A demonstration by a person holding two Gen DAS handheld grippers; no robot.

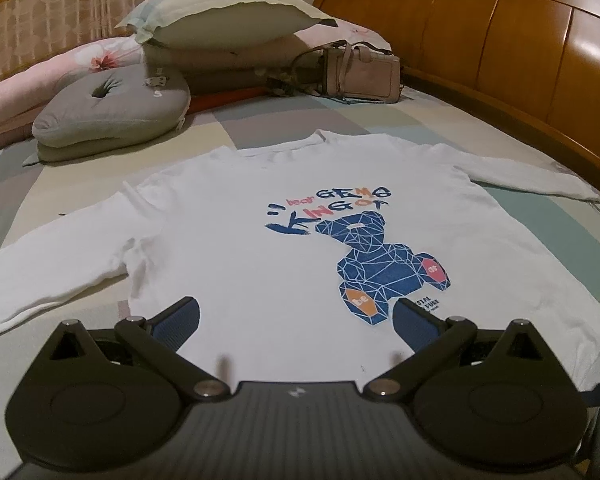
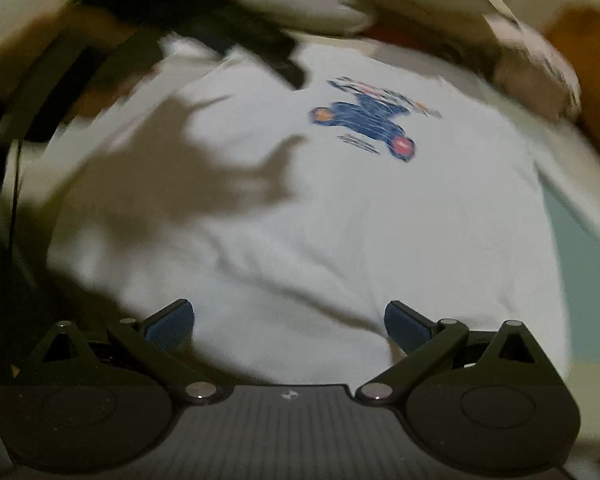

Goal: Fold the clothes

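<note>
A white long-sleeved shirt (image 1: 260, 240) with a blue bear print lies flat on the bed, front side up, both sleeves spread outward. My left gripper (image 1: 296, 316) hovers open over the shirt's hem, nothing between its blue pads. In the blurred right wrist view the same shirt (image 2: 320, 220) fills the frame, seen from a different side so its print looks rotated. My right gripper (image 2: 288, 320) is open above the white cloth, holding nothing. A dark shape at the upper left there looks like the other gripper (image 2: 228, 36), and it casts a shadow on the shirt.
A patchwork bedspread (image 1: 560, 232) covers the bed. A grey cushion (image 1: 112, 108), stacked pillows (image 1: 220, 20) and a beige handbag (image 1: 360, 72) sit beyond the collar. A wooden headboard (image 1: 520, 48) runs along the right side.
</note>
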